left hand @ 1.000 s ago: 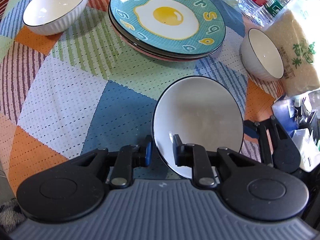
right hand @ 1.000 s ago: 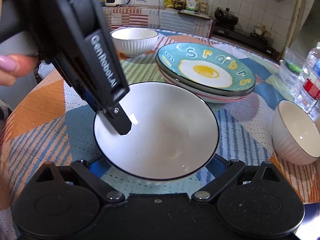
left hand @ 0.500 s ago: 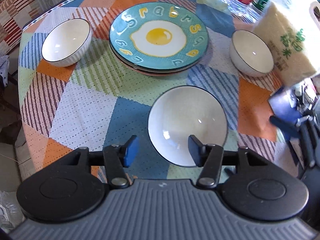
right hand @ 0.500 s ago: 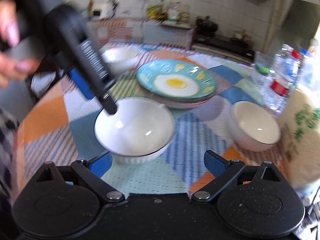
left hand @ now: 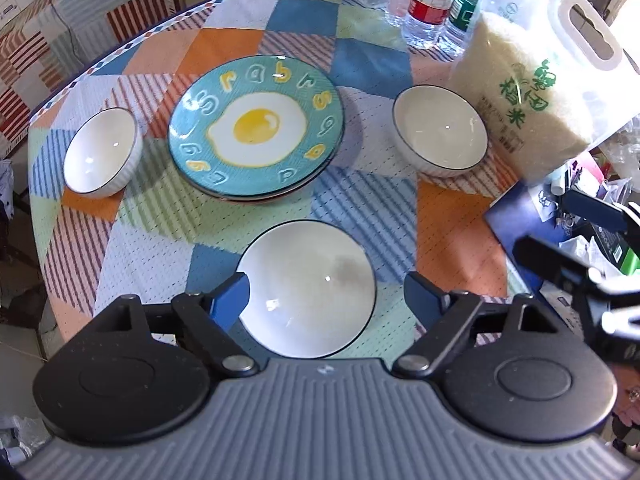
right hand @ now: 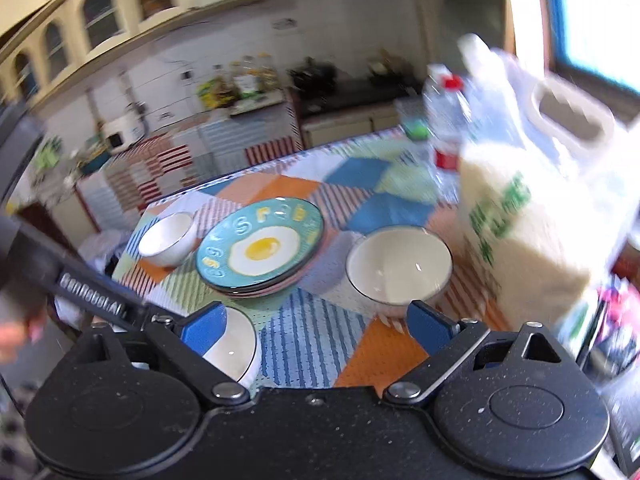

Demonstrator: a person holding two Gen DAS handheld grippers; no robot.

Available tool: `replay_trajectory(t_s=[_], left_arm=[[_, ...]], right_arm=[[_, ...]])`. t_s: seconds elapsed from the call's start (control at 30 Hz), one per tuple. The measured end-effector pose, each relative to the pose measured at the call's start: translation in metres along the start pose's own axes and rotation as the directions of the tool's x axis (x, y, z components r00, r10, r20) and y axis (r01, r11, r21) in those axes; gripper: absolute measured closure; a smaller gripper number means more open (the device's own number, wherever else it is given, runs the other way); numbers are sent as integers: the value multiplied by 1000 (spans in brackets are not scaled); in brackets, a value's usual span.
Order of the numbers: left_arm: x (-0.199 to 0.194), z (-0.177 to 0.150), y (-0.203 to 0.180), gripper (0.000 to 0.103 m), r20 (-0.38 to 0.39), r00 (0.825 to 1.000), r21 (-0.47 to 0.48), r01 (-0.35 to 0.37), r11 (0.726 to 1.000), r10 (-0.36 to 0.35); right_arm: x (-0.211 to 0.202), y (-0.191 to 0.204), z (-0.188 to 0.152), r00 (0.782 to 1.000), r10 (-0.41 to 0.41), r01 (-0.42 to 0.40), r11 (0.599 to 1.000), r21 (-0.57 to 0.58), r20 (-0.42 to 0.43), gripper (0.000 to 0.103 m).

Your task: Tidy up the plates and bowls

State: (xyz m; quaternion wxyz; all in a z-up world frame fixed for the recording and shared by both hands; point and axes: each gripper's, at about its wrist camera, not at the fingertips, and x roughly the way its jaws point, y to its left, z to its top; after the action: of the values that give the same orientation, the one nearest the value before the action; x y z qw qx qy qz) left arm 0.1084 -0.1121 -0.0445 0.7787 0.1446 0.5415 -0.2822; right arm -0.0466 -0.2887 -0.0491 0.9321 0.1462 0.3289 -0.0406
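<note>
The near bowl point(left hand: 308, 288) is seen low in the frame's centre, set on the tablecloth point(left hand: 160, 216) between the opening, empty fingers of the left gripper point(left hand: 326, 298); the right gripper point(right hand: 316, 322), wide open and empty, is aimed toward the right-hand bowl point(right hand: 398, 266), directly ahead of its fingers
</note>
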Motion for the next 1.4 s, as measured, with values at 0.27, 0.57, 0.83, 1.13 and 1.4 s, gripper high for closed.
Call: replay_trajectory(t_s=[0.27, 0.57, 0.83, 1.13, 1.4], left_arm=[[25, 25, -14, 19, -40, 999, -54, 25, 998, -27], [65, 57, -37, 19, -59, 998, -76, 31, 997, -35], [91, 73, -47, 23, -27, 1000, -70, -2, 998, 1], [117, 85, -55, 29, -51, 999, -94, -18, 995, 13], [122, 93, -53, 38, -31, 999, -129, 3, 992, -7]], right_arm=[[25, -37, 13, 997, -37, 47, 986, 160, -66, 18], [47, -46, 26, 991, -124, 127, 988, 84, -48, 25], [75, -69, 32, 986, -155, 163, 977, 137, -64, 39], [105, -99, 22, 978, -150, 187, 939, 290, -147, 40], [128, -103, 15, 966, -170, 223, 928, 299, -193, 53]])
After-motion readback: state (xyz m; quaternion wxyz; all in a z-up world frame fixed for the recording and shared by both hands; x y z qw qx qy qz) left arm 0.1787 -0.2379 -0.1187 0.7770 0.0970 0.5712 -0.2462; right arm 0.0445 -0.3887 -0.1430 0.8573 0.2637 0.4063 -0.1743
